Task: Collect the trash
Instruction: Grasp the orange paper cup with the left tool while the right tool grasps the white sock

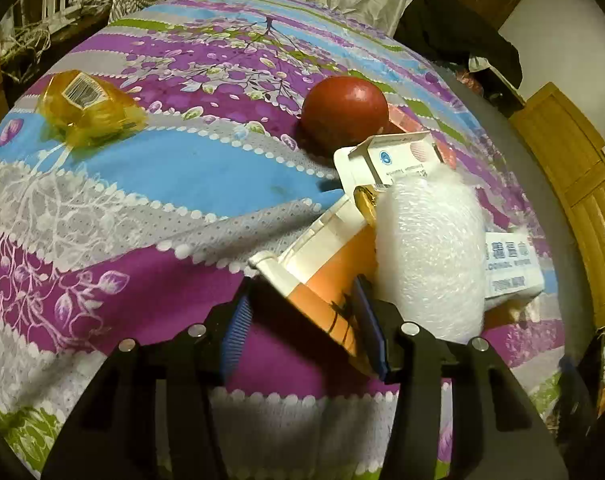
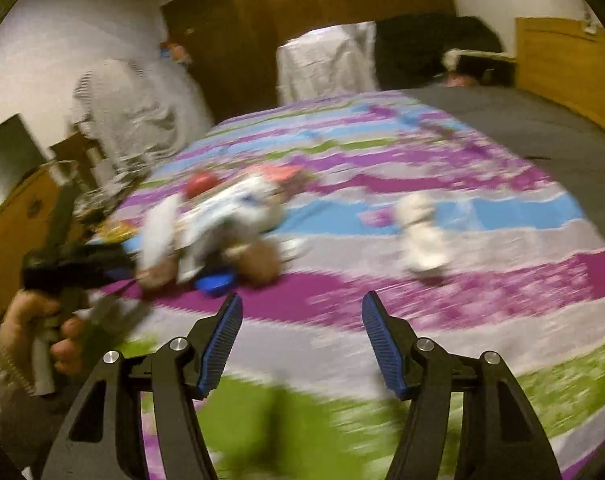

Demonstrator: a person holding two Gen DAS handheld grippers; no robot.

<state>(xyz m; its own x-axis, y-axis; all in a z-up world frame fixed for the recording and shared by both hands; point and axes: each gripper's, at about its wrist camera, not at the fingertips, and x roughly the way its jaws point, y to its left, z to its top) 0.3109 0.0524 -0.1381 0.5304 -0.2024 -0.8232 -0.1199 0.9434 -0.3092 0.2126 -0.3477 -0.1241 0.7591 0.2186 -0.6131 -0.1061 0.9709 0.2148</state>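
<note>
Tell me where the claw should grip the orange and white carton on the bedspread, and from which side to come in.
Grip the orange and white carton across its near, orange end, where its flat side faces give the pads parallel surfaces. Come from the near, lower side, as the left claw does: the bubble wrap roll crowds its right flank and the white box lies over its far end.

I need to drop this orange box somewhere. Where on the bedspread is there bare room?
Free: the blue and grey stripes between the yellow crinkled wrapper and the red round fruit. Crowded: the right, where the orange-and-white carton, bubble-wrap roll and white printed boxes pile together.
</note>
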